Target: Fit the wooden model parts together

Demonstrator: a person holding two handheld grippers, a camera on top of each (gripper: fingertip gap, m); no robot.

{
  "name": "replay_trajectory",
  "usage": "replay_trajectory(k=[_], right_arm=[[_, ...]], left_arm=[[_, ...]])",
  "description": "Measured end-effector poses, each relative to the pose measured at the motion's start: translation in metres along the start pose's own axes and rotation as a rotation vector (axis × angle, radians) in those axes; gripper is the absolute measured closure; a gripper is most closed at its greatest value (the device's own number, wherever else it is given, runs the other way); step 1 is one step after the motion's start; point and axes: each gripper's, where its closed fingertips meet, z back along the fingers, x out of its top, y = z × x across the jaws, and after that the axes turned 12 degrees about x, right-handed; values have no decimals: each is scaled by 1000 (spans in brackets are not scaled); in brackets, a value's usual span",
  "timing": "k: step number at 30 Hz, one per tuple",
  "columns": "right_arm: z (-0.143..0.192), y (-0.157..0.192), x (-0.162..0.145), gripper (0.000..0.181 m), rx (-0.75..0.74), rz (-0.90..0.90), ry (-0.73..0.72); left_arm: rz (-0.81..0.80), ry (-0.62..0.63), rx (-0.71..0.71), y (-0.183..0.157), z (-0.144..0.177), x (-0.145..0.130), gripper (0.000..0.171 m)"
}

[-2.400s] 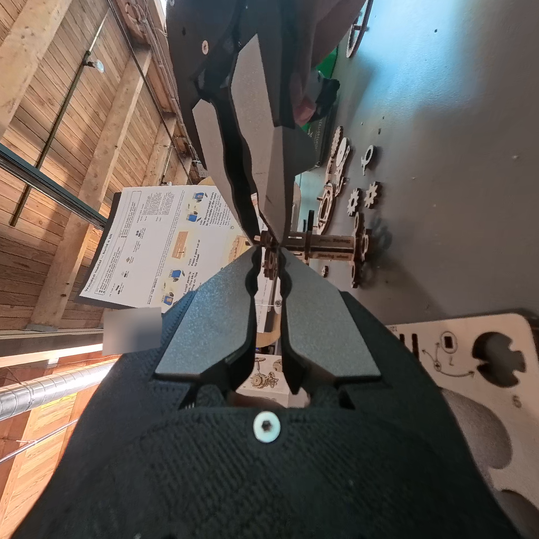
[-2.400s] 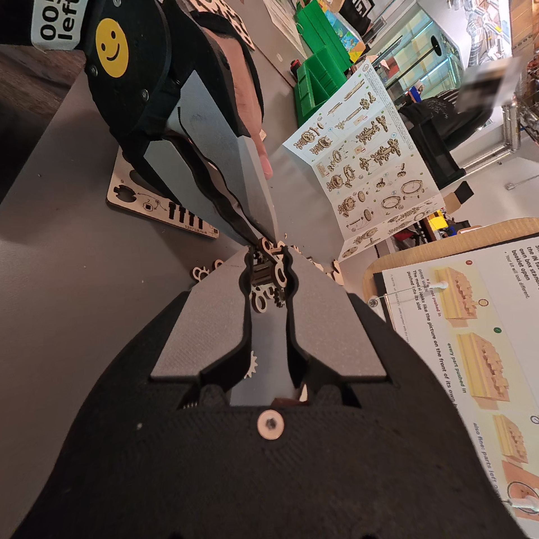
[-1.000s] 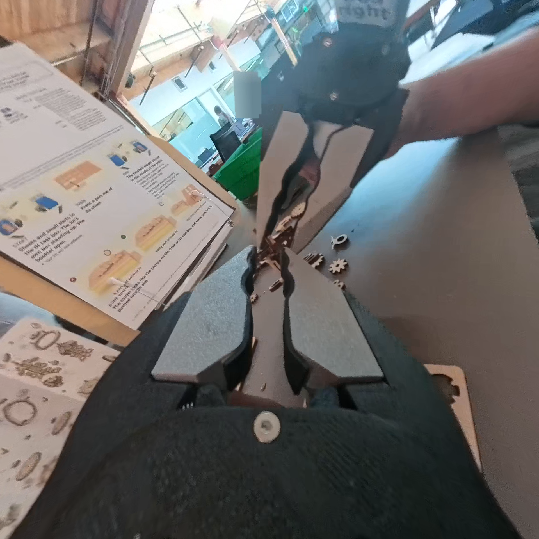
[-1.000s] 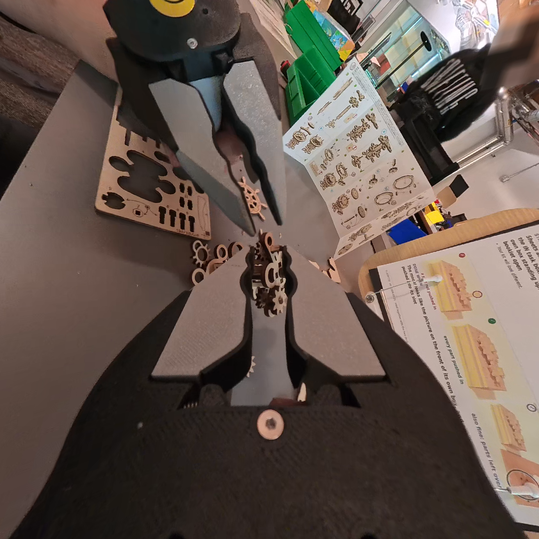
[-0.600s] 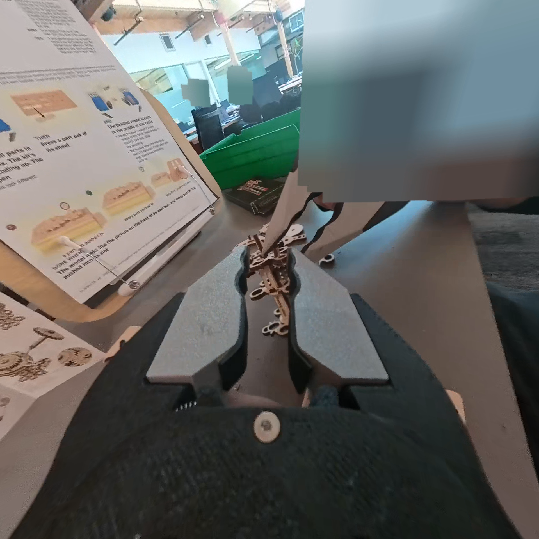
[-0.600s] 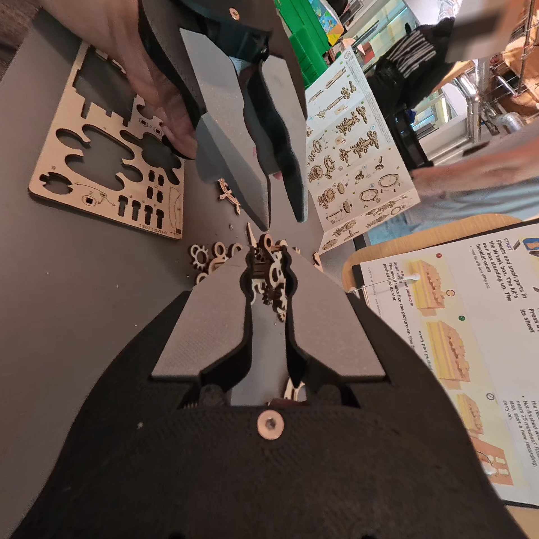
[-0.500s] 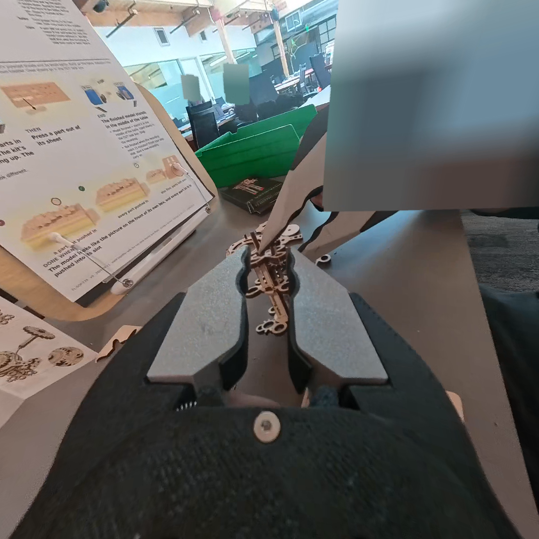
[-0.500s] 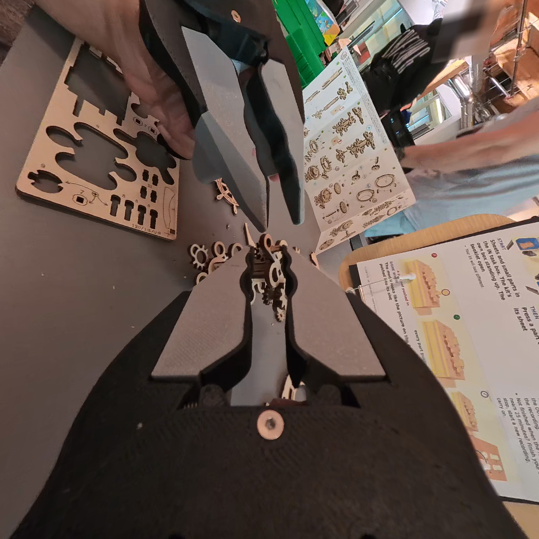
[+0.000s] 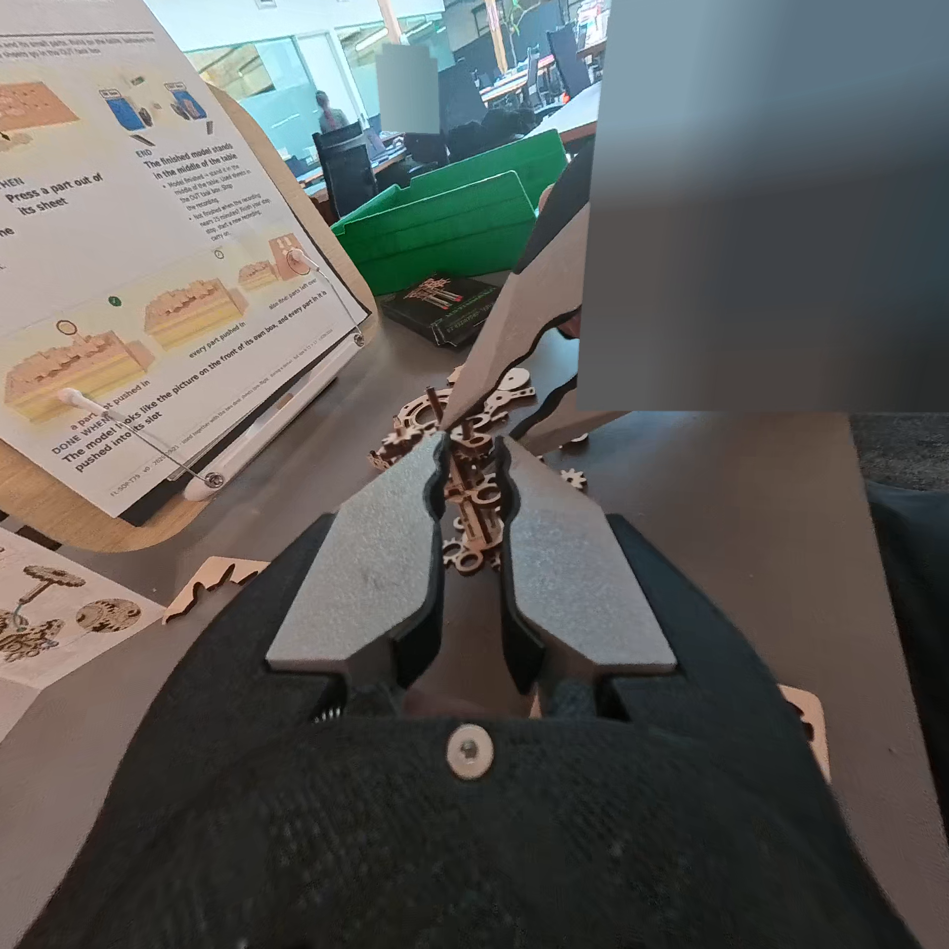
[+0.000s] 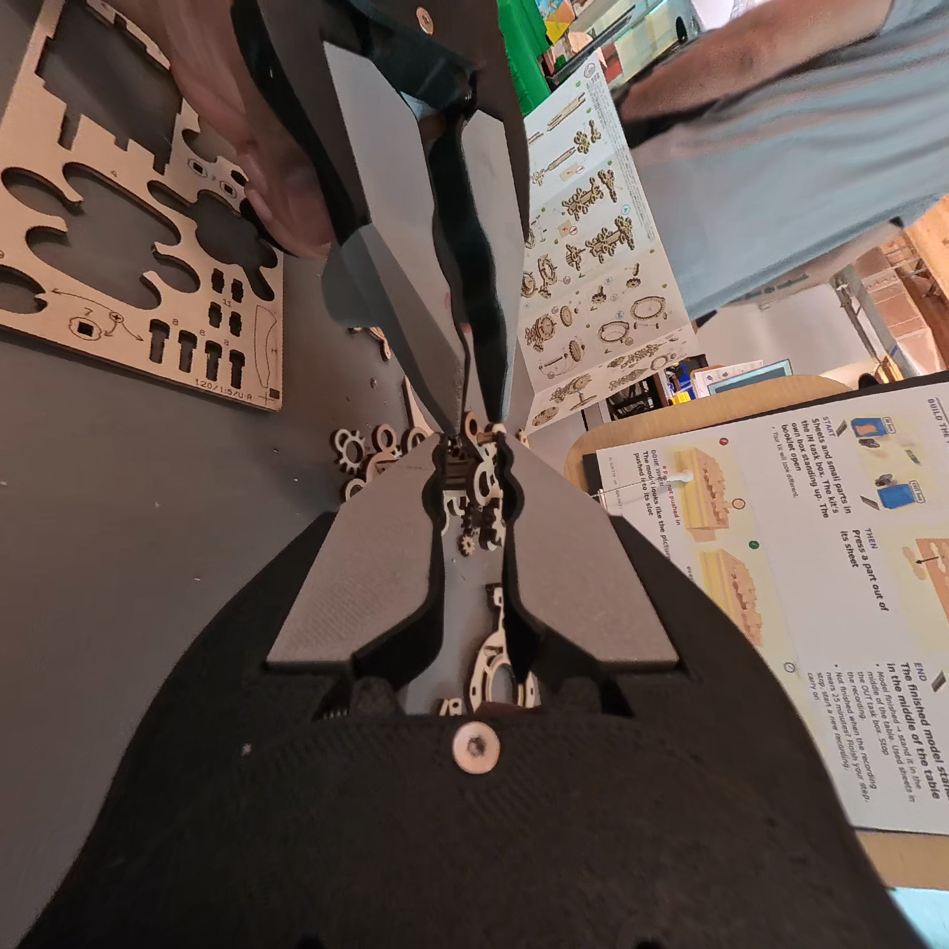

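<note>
A small wooden assembly (image 9: 475,493) of stacked gears and slotted plates is held just above the grey table (image 9: 719,539). My left gripper (image 9: 470,444) is closed around it, with its pads against both sides. My right gripper (image 10: 470,441) is shut on the same assembly (image 10: 475,482) from the opposite side. In the right wrist view the left gripper (image 10: 475,418) comes down from above, its tips at the assembly's far end. In the left wrist view the right gripper (image 9: 482,431) reaches in from the upper right; a blurred patch hides most of it.
A punched-out wooden sheet (image 10: 128,287) lies at the left. Loose gears (image 10: 354,452) and a ring part (image 9: 416,421) lie around the grippers. An instruction board (image 9: 154,257), a folded booklet (image 10: 590,231), green bins (image 9: 436,226) and a black box (image 9: 447,308) stand behind. Left and right tips are no more than a few centimetres apart.
My left gripper let go of the assembly, pulled away and swung round. It has now come back and narrowed onto the assembly's end. My right gripper has kept its hold throughout.
</note>
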Motion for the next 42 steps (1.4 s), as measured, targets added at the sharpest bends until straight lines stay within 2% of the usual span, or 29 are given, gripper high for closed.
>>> replay_trajectory(k=[8, 12, 23, 26, 29, 32, 37, 42], right_arm=[[-4, -5, -8, 167, -31, 20, 54], [-2, -11, -9, 167, -69, 27, 63], [-8, -12, -24, 167, -80, 42, 156], [-9, -11, -24, 167, -79, 61, 160], [-9, -13, -25, 167, -92, 82, 173], [-9, -12, -25, 167, -95, 98, 176], [-9, -11, -21, 167, -103, 135, 171], [-9, -9, -17, 167, -103, 160, 158]], left_arm=[[-6, 80, 40, 5, -5, -5, 157], [79, 95, 42, 4, -8, 4, 163], [188, 239, 90, 10, -21, -14, 160], [342, 259, 19, 6, -20, -16, 163], [568, 241, -150, -1, -12, -9, 146], [782, 252, -341, -9, -3, -3, 136], [1009, 234, -430, -3, -3, 0, 137], [1088, 269, -440, 4, -9, -11, 135]])
